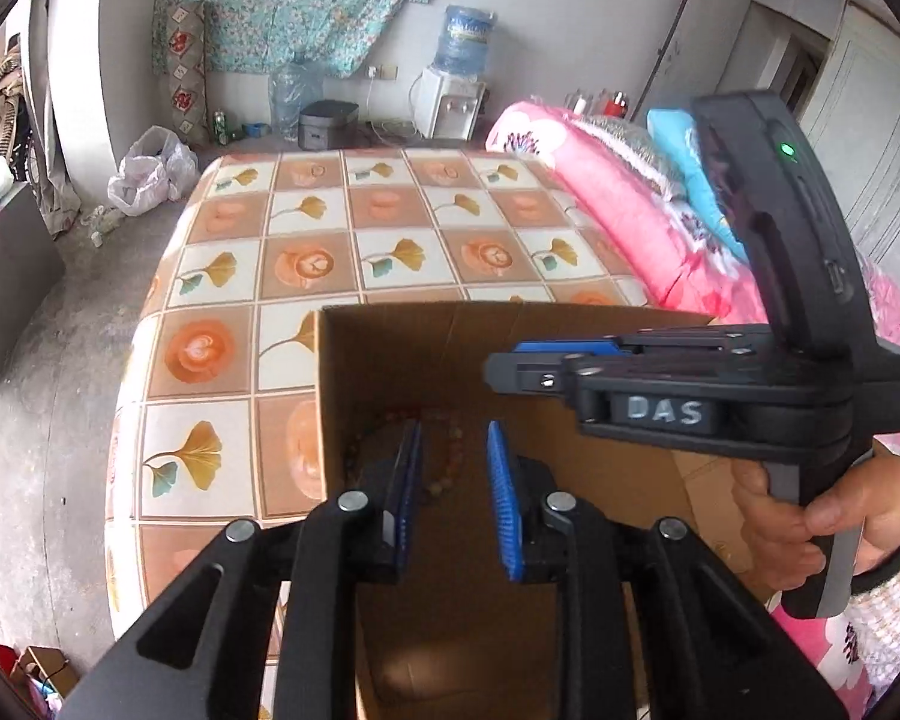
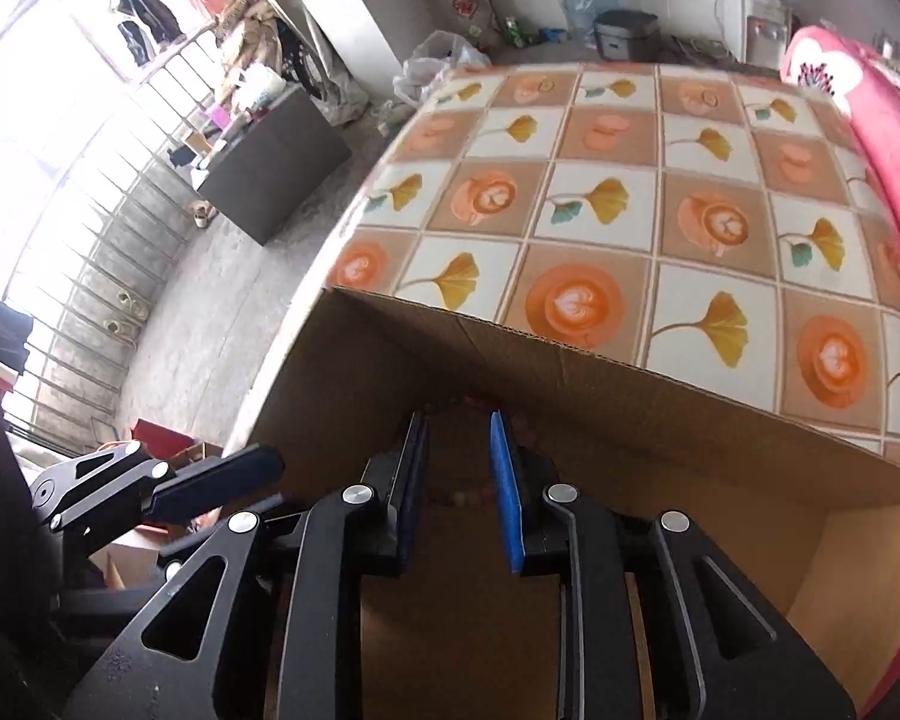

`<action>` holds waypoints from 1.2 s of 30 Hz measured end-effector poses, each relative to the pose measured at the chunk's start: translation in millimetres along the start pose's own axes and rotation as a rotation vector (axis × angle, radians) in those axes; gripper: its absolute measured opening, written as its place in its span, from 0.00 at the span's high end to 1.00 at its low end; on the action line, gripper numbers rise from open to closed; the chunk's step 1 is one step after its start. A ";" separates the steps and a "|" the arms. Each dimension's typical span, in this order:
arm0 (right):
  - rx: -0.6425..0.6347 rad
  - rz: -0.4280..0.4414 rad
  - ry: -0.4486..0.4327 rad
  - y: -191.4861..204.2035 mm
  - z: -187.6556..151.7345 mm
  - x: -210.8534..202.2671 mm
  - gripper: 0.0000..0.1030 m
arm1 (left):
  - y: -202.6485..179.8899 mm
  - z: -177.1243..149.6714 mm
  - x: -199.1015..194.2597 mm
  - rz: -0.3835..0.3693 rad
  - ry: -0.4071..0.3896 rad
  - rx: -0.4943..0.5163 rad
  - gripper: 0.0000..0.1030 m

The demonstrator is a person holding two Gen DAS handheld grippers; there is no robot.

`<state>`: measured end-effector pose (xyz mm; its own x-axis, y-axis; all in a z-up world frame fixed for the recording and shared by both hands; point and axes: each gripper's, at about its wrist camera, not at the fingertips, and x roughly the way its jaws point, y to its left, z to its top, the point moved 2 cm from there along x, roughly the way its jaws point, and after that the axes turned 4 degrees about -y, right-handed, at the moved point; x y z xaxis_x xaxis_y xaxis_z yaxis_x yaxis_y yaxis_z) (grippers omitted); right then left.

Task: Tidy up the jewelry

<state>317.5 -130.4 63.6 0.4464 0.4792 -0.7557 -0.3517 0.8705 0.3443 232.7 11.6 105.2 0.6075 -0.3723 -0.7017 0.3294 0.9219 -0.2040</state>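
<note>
bead string [image 1: 450, 468] lies in box [image 1: 390, 354] below parted fingers [image 1: 501, 498].

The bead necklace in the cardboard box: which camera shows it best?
The left wrist view. There the bead necklace loops across the floor of the cardboard box. The right wrist view catches only a few beads between the fingers.
</note>
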 end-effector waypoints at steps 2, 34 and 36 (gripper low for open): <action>-0.019 0.021 -0.093 7.9 -12.1 -44.0 0.78 | 1.7 -8.5 -31.5 -0.024 -0.080 -0.002 0.75; -0.231 -0.265 -0.105 38.5 -238.0 -1.8 0.62 | -1.4 -183.2 9.3 -0.092 0.082 -0.157 0.57; -0.231 -0.261 -0.107 37.8 -237.1 0.2 0.62 | 0.2 -184.4 7.3 -0.105 0.083 -0.180 0.57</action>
<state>109.2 -124.0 -55.6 0.6247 0.2638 -0.7350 -0.3855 0.9227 0.0034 103.9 28.8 -25.8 0.5123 -0.4640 -0.7227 0.2489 0.8856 -0.3922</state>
